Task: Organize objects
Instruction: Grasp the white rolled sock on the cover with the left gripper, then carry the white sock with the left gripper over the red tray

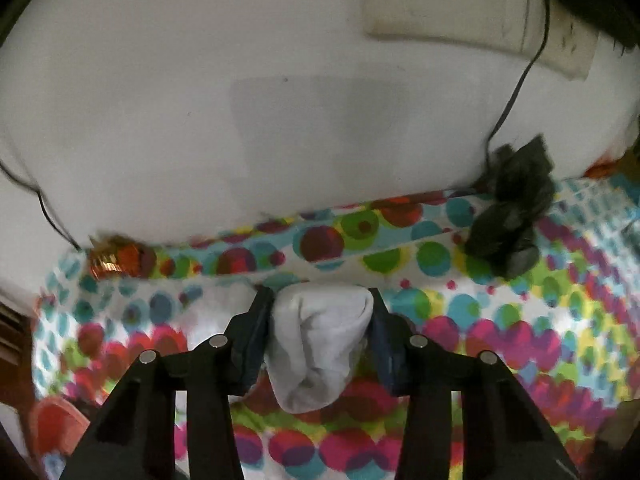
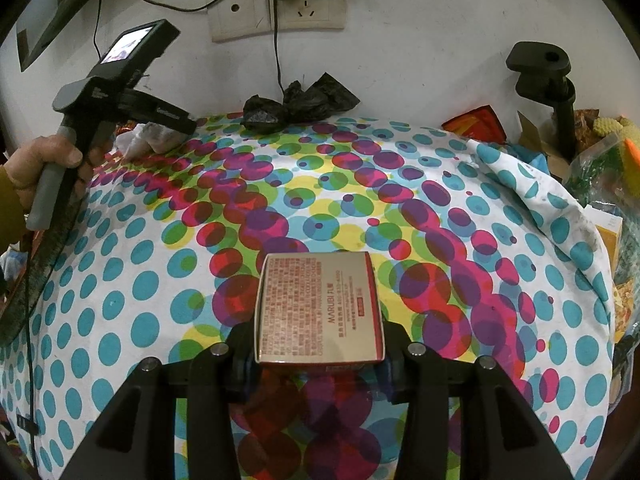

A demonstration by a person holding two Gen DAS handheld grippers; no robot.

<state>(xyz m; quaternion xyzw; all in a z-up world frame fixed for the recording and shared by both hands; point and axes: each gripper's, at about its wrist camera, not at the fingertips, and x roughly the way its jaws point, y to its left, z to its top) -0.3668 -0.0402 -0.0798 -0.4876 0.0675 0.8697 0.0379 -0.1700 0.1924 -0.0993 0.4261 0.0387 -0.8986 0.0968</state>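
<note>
My left gripper (image 1: 318, 294) is shut on a rolled white sock (image 1: 316, 344) and holds it just above the dotted cloth (image 1: 500, 320) near the wall. In the right wrist view the left gripper (image 2: 160, 136) is at the far left with the sock (image 2: 150, 138) in it. My right gripper (image 2: 318, 336) is shut on a beige and red MARUBI box (image 2: 318, 306), held over the near middle of the cloth (image 2: 120, 280). A crumpled black plastic bag (image 2: 298, 106) lies at the cloth's far edge by the wall, and shows in the left view (image 1: 510, 216).
A white wall with sockets and plugged cables (image 2: 280, 4) stands behind. A black clamp stand (image 2: 548, 84) and a pile of packets and bags (image 2: 600, 168) are at the right edge. An orange foil wrapper (image 1: 114, 260) lies by the wall at left.
</note>
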